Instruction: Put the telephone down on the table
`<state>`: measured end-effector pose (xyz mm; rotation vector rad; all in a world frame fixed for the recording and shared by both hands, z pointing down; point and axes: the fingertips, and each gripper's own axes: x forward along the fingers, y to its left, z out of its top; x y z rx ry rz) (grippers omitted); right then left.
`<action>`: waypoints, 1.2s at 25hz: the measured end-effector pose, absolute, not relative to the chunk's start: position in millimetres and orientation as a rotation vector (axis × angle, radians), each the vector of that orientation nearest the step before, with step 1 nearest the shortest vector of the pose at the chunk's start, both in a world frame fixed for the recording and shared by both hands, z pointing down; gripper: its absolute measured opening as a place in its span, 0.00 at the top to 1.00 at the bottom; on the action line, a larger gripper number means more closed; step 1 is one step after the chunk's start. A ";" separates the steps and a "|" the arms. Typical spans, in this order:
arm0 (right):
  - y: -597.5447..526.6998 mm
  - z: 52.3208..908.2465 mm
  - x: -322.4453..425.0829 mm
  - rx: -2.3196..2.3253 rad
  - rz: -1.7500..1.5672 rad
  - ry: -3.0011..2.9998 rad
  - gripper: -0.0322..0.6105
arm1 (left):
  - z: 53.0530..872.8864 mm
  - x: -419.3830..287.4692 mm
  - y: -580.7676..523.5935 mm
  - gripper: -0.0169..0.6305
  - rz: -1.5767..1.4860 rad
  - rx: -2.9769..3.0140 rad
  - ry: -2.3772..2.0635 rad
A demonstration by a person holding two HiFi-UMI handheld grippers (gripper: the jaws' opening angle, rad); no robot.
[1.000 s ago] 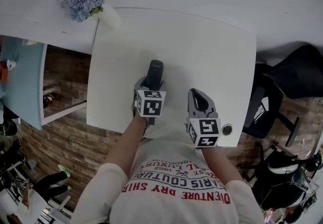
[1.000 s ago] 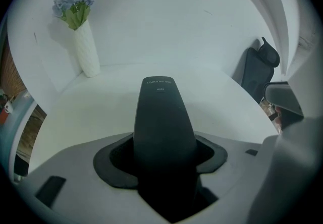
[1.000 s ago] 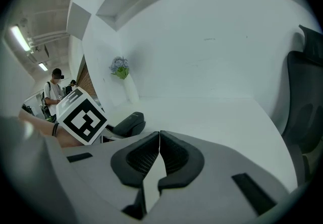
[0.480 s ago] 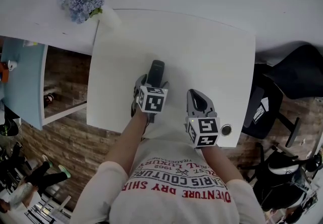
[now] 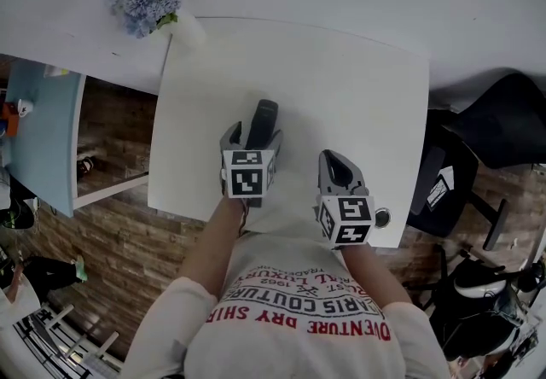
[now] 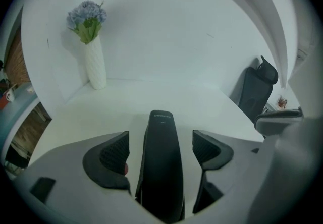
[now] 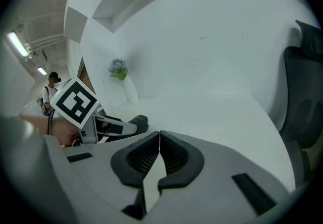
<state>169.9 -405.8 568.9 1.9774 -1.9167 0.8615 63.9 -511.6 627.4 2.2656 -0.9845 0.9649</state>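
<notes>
Left gripper (image 6: pixel 160 140) fingers (image 6: pixel 113 155) just opened wide, off the black telephone (image 6: pixel 161 167) on the table (image 6: pixel 151 97). Right gripper (image 7: pixel 159 142) fingers (image 7: pixel 141 160) shut, empty.

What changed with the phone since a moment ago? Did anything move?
The left gripper has just been opening its jaws and has let go of the telephone, which lies on the table between them, clear of both pads. The right gripper stayed shut and still. The telephone and the flower vase kept their places.

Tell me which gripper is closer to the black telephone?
Left. The left gripper, jaws just opening, straddles the telephone on the table without touching it; the right gripper, shut, sits off to its right.
</notes>
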 end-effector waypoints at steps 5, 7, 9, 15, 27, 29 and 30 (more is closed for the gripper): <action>-404.2 558.7 167.8 1.988 0.831 -1.934 0.91 | 593.2 55.8 -508.8 0.70 0.943 2.360 -1.134; -404.8 552.2 166.4 2.011 0.824 -1.936 0.91 | 581.7 52.7 -505.6 0.83 0.935 2.397 -1.175; -404.7 545.0 164.3 2.035 0.808 -1.938 0.91 | 572.8 53.1 -499.7 0.90 0.912 2.421 -1.156; -395.9 516.5 153.7 2.111 0.713 -1.946 0.91 | 532.9 52.0 -481.1 0.94 0.771 2.535 -1.065; -364.4 418.8 105.8 2.226 0.202 -2.065 0.91 | 397.1 16.0 -435.0 0.94 0.192 2.924 -1.039; -358.8 406.5 94.3 2.224 0.129 -2.085 0.91 | 383.5 8.2 -426.4 0.94 0.129 2.964 -1.027; -355.8 402.0 88.6 2.224 0.102 -2.093 0.91 | 379.2 4.2 -422.6 0.94 0.107 2.975 -1.023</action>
